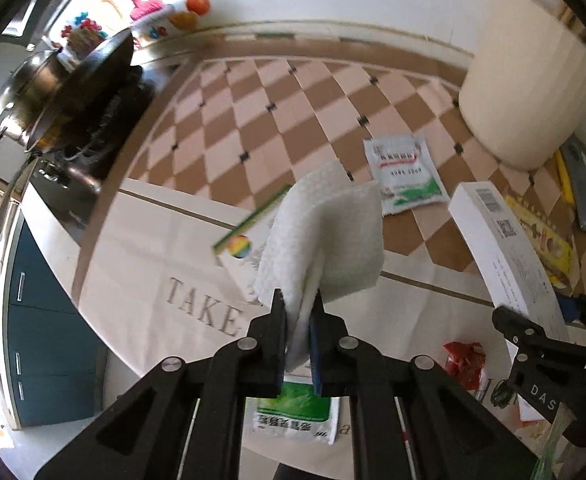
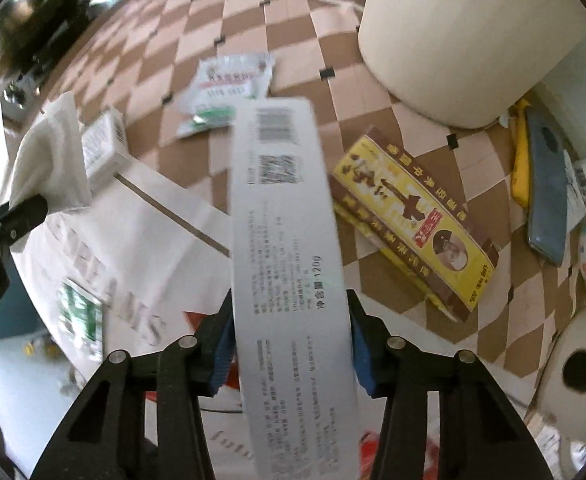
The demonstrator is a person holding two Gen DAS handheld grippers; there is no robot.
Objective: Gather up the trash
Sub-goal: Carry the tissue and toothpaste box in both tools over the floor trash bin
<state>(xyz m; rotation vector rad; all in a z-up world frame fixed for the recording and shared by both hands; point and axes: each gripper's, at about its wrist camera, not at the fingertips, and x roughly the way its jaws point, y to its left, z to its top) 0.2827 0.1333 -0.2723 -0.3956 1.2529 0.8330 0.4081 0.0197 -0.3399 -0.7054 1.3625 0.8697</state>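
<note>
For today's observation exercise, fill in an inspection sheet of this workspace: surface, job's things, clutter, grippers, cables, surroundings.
Surface: checkered floor, white bag spread on it.
Job's things: tissue, long white box, white-green packet, yellow box, red wrapper.
Clutter: small box, green packet on the bag.
Grippers: left gripper shut on tissue; right gripper shut on long white box.
Cables: nothing seen.
Surroundings: cream bin, pots, blue cabinet.

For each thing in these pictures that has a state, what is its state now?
left hand-held gripper: shut on white tissue, lifted.
right hand-held gripper: shut on long white box, lifted.
green-white sachet: flat on the floor.
yellow box: lying on the floor.
</note>
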